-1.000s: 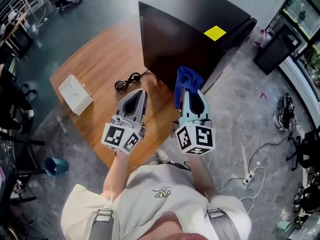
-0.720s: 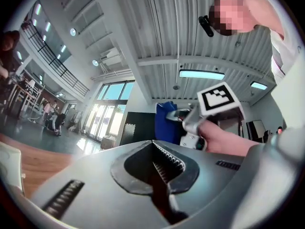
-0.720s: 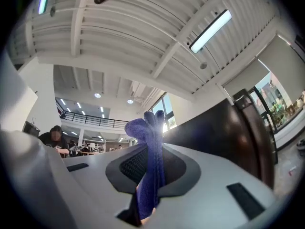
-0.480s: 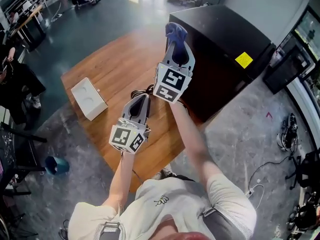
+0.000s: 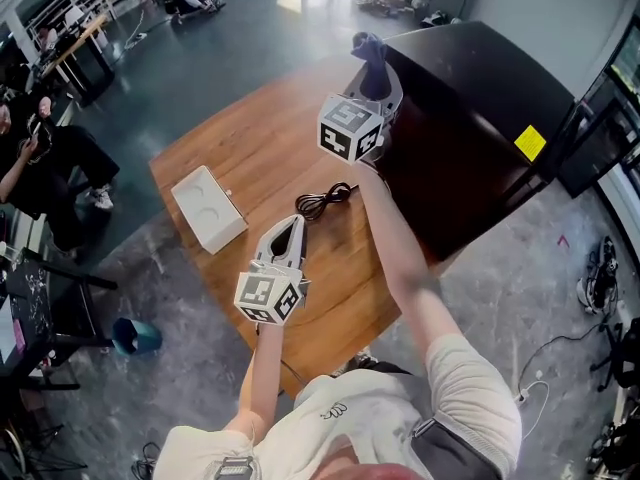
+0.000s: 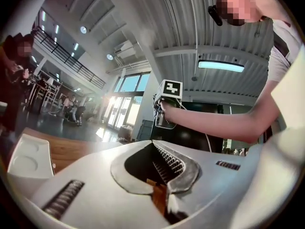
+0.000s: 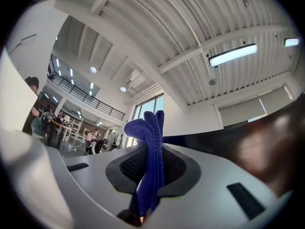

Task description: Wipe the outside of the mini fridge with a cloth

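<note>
Left gripper point(image 5: 290, 230) hovers low over the near part of the table point(image 5: 240, 138), its jaws closed together with nothing between them. Just past its tips lies a coiled black cord point(image 5: 325, 200). To the left, a white box point(image 5: 208, 208) sits near the table edge. Farther out, the right gripper point(image 5: 374, 70) is held up at arm's length. Its jaws are clamped on a blue cloth point(image 5: 364, 46), which sticks out past the tips in a bunched fold. The cloth is at the upper left edge of the black fridge point(image 5: 470, 98), which stands on the far right of the table. It looks to be touching that edge, though the angle leaves this unsure. A yellow sticker point(image 5: 529, 142) shows on the fridge. Beyond the table, a seated person point(image 5: 50, 158) is at the left.
</note>
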